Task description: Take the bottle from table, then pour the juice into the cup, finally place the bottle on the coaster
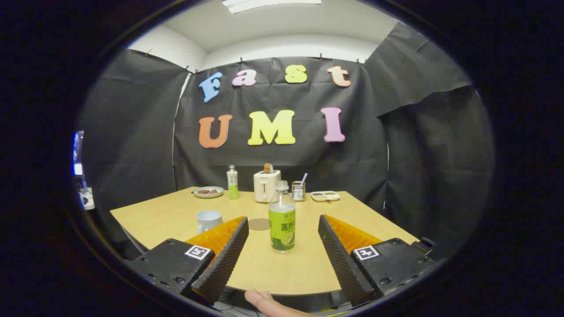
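The gripper (pixel 283 220) is hanging over the near edge of the table (pixel 167 215) with its two fingers (pixel 229 255) spread wide apart, gripping nothing. The bottle (pixel 282 220) is standing upright on the table at twelve o'clock from the fingers, between their tips and touching neither. The cup (pixel 209 220) is sitting at about ten o'clock from the bottle, just beyond the left finger, partly hidden by it. The coaster (pixel 259 224) is lying flat at about eleven o'clock from the bottle, between the cup and the bottle. Further back, near the black wall, a second bottle (pixel 232 182), a toaster (pixel 266 186), a plate (pixel 208 192), a small rack (pixel 298 190) and a tray (pixel 325 196) are standing in a row. A fingertip (pixel 260 298) is showing at six o'clock, below the table edge.
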Demonstrator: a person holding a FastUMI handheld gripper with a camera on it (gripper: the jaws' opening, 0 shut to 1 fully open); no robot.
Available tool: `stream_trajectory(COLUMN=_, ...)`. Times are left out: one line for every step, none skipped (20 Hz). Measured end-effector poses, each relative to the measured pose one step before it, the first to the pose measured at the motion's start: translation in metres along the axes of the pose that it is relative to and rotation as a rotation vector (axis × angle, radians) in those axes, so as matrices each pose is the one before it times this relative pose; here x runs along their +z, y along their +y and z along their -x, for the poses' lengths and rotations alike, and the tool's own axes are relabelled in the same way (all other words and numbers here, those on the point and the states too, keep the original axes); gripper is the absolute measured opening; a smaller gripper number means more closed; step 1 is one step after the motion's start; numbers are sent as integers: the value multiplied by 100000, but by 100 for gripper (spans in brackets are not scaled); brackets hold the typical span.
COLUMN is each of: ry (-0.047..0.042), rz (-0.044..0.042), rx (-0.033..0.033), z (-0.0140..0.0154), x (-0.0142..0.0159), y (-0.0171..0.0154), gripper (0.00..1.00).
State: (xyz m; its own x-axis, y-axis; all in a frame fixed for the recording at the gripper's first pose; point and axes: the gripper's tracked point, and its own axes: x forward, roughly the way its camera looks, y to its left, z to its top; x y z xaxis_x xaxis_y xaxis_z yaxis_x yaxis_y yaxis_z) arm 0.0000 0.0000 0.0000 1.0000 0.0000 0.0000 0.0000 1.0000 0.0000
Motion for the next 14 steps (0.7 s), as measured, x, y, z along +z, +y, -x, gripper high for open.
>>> stream_trajectory(ry=-169, rz=444, rx=-266, z=43, x=-65, y=-13, gripper=100)
stream_trajectory(ry=43, rz=215, rx=-307, z=90, x=-8, y=-63, gripper=100)
stream_trajectory(ry=146, rz=231, rx=140, z=-53, x=-24, y=-1, gripper=100)
stream_trajectory(ry=219, rz=478, rx=223, z=95, x=-53, y=37, gripper=100)
stream_trajectory(ry=-193, rz=127, rx=7, z=78, x=52, y=-120, gripper=100)
stream_trajectory(ry=-184, rz=-118, rx=-7, z=-32, x=92, y=-45, gripper=100)
stream_trajectory(ry=98, rz=-225, rx=97, z=19, x=25, y=14, gripper=100)
stream_trajectory(ry=370, rz=-351, rx=27, z=-104, x=-216, y=-19, gripper=100)
stream_trajectory(ry=196, rz=-635, rx=154, z=-18, x=-172, y=-1, gripper=100)
stream_trajectory(ry=430, rz=-519, rx=228, z=-27, x=-84, y=73, gripper=100)
stream_trajectory(ry=462, rz=-201, rx=81, z=-95, x=-189, y=30, gripper=100)
stream_trajectory(ry=131, rz=-38, rx=-190, z=-68, x=-15, y=-74, gripper=100)
stream_trajectory(ry=-144, rz=29, rx=-477, z=-131, x=-102, y=-68, gripper=100)
stream_trajectory(ry=504, rz=21, rx=-436, z=-179, x=-145, y=-28, gripper=100)
